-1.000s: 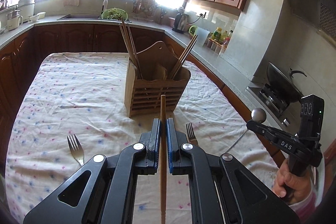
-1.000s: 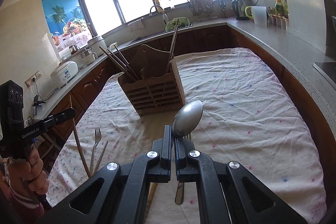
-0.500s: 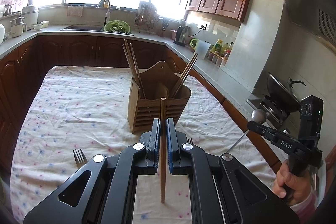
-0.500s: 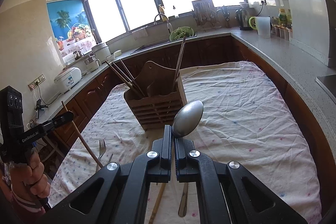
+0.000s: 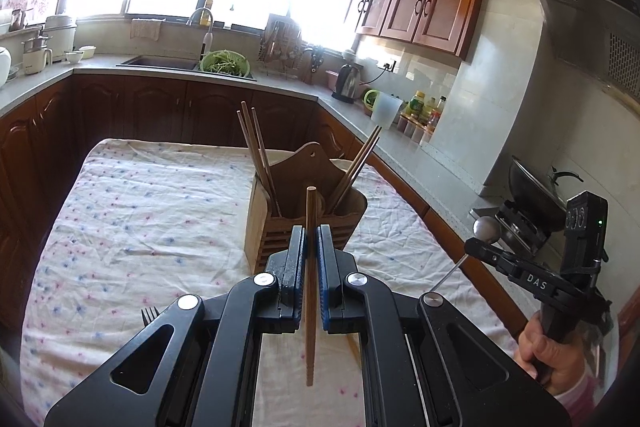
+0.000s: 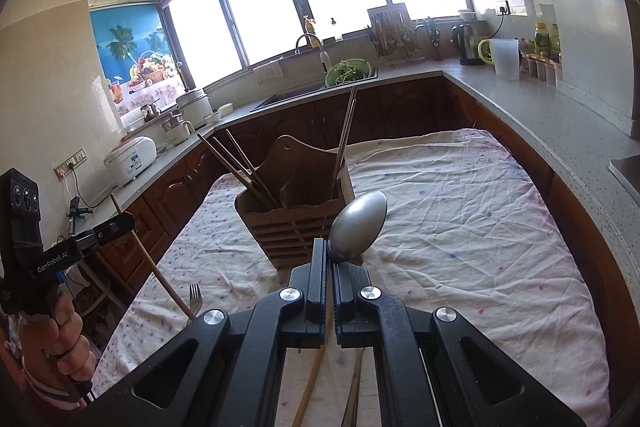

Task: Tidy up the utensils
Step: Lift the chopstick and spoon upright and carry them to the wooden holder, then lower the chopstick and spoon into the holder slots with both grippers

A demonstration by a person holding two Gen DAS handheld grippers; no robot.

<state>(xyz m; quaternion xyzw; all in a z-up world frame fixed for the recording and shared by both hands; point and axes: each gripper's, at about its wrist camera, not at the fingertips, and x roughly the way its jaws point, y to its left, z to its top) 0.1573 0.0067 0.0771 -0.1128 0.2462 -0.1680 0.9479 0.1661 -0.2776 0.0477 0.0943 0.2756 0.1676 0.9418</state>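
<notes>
The left gripper (image 5: 308, 239) clamps a chopstick (image 5: 310, 267) upright and the right gripper (image 6: 330, 263) pinches a spoon (image 6: 358, 227), with the wooden holder (image 5: 304, 211) directly ahead of both, similarly near.

"DAS" on right tongs (image 5: 484, 251); "GenRobot.AI" on left tongs (image 6: 120, 225)

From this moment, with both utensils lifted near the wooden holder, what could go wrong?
1. The left hand-held gripper pinches the chopstick mid-length, so it might pivot or slip.
2. The right hand-held gripper grips the spoon just below its bowl; it could tilt.
3. Chopsticks already lean in the wooden holder; an insertion might knock them.
</notes>
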